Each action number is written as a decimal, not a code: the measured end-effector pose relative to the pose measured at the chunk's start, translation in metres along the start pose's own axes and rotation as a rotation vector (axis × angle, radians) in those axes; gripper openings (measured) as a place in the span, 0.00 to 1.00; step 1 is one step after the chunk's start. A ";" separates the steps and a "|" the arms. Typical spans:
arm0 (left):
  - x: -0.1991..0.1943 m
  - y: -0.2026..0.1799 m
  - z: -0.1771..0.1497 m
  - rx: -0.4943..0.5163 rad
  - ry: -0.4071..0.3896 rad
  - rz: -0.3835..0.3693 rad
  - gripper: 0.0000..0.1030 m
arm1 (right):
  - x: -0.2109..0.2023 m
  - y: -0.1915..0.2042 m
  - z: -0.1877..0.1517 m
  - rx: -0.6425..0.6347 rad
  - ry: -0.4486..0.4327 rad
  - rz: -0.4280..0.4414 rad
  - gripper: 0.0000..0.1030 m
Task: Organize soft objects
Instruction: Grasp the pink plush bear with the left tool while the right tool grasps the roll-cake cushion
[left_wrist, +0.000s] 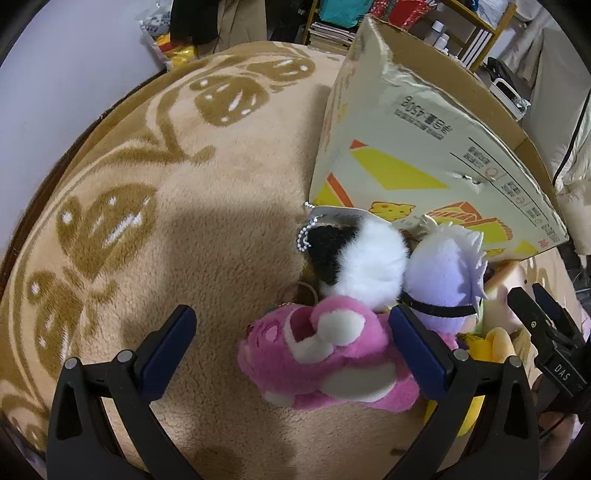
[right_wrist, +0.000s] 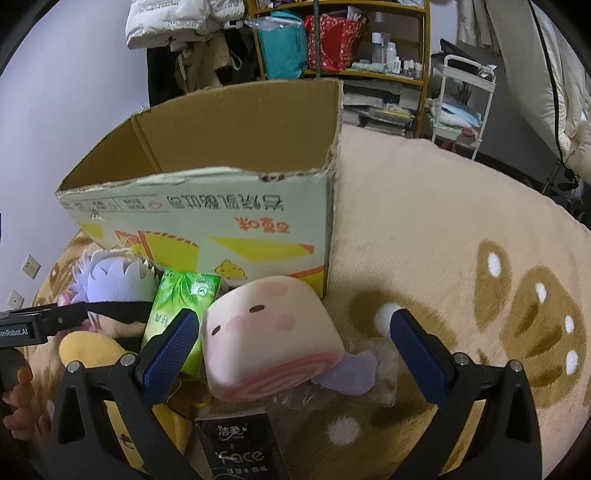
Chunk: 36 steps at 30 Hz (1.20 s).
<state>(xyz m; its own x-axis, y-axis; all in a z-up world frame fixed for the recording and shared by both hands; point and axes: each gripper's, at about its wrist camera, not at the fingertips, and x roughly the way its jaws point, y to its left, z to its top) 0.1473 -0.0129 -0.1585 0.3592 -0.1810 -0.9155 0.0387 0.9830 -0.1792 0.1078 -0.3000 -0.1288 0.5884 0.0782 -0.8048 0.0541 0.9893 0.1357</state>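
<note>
My left gripper (left_wrist: 291, 341) is spread over the pink plush (left_wrist: 325, 358); right gripper (right_wrist: 293, 345) spread round the roll plush (right_wrist: 266, 332), both just before the box (right_wrist: 207, 221). Black pack (right_wrist: 242, 445) reads "Face"; green pack (right_wrist: 181, 314) text too blurry, prob. tissues.

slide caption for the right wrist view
Open right tongs straddle a pink roll plush before an open cardboard box.

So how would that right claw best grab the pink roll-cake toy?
Across its rounded sides, coming from above and the near side. The roll toy lies on its side, swirl end toward the camera, face up, between the open fingers of the right gripper. Its body looks narrower than the gap, and the green pack leans close on the left, so I'd ease the left finger in carefully.
</note>
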 end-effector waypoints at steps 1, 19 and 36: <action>-0.001 0.000 -0.001 0.002 0.000 0.000 1.00 | 0.001 0.000 0.000 0.004 0.007 0.010 1.00; 0.015 -0.015 -0.011 0.076 0.084 -0.020 0.99 | 0.005 0.011 -0.007 -0.025 0.051 0.046 0.91; -0.001 -0.027 -0.012 0.097 0.046 -0.075 0.64 | 0.001 0.017 -0.011 -0.062 0.055 0.043 0.64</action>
<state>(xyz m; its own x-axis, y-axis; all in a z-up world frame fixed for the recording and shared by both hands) 0.1346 -0.0392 -0.1571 0.3086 -0.2534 -0.9168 0.1552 0.9644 -0.2143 0.1007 -0.2821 -0.1340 0.5439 0.1254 -0.8297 -0.0214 0.9905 0.1357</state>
